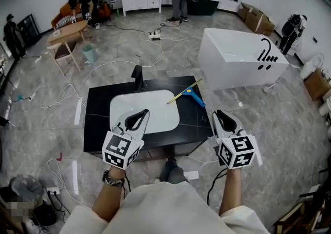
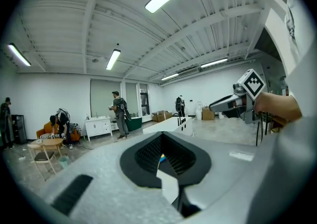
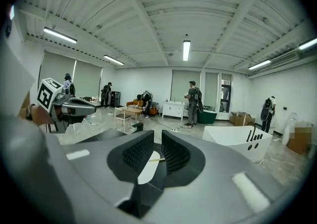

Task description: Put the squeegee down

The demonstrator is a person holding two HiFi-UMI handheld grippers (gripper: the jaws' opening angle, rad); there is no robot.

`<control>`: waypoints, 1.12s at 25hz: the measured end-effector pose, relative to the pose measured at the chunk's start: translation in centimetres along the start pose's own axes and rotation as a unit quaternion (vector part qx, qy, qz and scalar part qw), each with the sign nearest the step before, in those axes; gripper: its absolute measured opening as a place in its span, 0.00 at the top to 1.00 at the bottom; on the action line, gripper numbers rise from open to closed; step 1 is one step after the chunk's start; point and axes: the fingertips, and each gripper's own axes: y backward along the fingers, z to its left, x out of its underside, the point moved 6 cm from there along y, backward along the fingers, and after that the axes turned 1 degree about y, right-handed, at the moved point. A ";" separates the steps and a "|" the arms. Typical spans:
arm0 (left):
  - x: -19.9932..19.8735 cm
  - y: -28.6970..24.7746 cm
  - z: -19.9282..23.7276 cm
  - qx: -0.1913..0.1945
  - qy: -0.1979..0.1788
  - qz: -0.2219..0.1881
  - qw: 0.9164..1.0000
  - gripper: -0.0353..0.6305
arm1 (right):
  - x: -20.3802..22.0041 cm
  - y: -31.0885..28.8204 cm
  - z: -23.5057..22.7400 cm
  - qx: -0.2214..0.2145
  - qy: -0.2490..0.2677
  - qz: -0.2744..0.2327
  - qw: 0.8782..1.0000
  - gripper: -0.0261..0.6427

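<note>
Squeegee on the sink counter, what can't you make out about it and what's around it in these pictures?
Squeegee, head view: too small to show its blade, or whether the handle's end touches the sink.
Squeegee, both gripper views: only a sliver shows between the jaws; the gripper bodies hide the rest.
Counter front edge, head view: partly hidden behind the left gripper and right gripper.

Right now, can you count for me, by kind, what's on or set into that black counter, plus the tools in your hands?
squeegee: 1
sink basin: 1
faucet: 1
grippers: 2, the left gripper and the right gripper
Total: 5
</note>
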 end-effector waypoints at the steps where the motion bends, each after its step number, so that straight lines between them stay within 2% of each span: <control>1: -0.3 0.3 0.0 -0.002 -0.002 -0.003 1.000 0.95 | -0.3 0.3 0.1 -0.001 0.000 -0.005 1.000 0.89; 6: -2.0 1.4 -0.3 -0.009 -0.016 -0.022 1.000 0.95 | -2.1 1.8 0.9 -0.012 0.001 -0.037 0.999 0.95; 10: -3.0 2.1 -0.7 -0.012 -0.025 -0.035 0.999 0.95 | -3.5 2.8 2.2 -0.038 0.009 -0.060 0.997 0.95; 19: -3.1 2.5 -1.2 -0.013 -0.026 -0.041 0.999 0.95 | -3.1 3.4 2.8 -0.039 0.032 -0.048 0.998 0.95; 28: -2.5 2.4 -1.7 -0.008 -0.016 -0.035 0.999 0.95 | -2.5 3.4 2.8 -0.041 0.025 -0.046 0.998 0.95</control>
